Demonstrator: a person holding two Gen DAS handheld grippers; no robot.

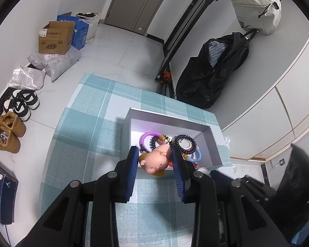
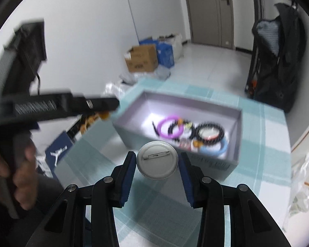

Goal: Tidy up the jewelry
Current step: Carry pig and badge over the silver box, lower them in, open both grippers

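Note:
My left gripper point(image 1: 154, 150) is shut on a small pink pig figure point(image 1: 156, 160), held over the near edge of an open white box point(image 1: 213, 144). Inside the box lie a purple ring point(image 1: 143, 139), a black beaded bracelet point(image 1: 184, 143) and a light blue ring point(image 1: 197, 156). My right gripper point(image 2: 157, 154) is shut on a round silver pin badge point(image 2: 157, 165), pin side up, in front of the same box point(image 2: 195, 100). The right wrist view is blurred.
The box stands on a table with a teal plaid cloth point(image 1: 88, 135). In the right wrist view, a hand point(image 2: 20, 175) holds the other gripper's body point(image 2: 61, 105) at left. Shoes point(image 1: 8, 131), cardboard boxes point(image 1: 55, 39) and a black jacket point(image 1: 212, 70) surround the table.

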